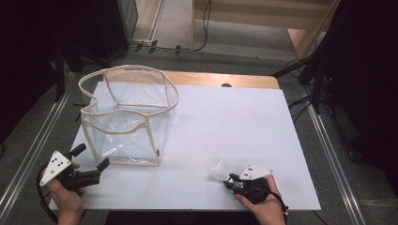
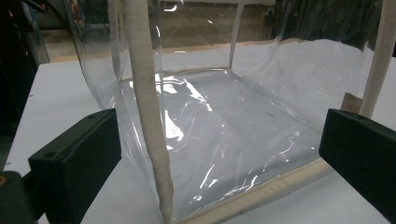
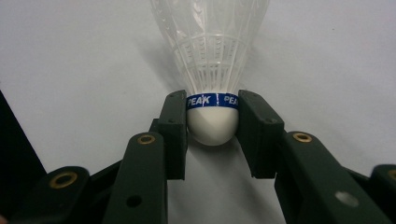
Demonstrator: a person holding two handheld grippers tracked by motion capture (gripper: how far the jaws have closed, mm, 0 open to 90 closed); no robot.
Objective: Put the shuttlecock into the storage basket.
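Near table's front edge, shuttlecock (image 3: 212,79) lies on the white tabletop (image 1: 225,122), right gripper (image 3: 212,116) pinching its cork (2 pads touching). Likely v. light, skirt fragile, so cork = best hold. Left gripper (image 1: 91,164) wide open, empty, facing clear bag (image 1: 126,117); path looks free.

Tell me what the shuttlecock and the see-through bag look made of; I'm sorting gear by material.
Shuttlecock: skirt looks like moulded white plastic, going by its translucent ribbed lattice; the rounded head is matte white, perhaps foam or cork, with a glossy blue band. Bag: clear glossy plastic film, judging by glare and creases, edged with matte beige fabric trim.
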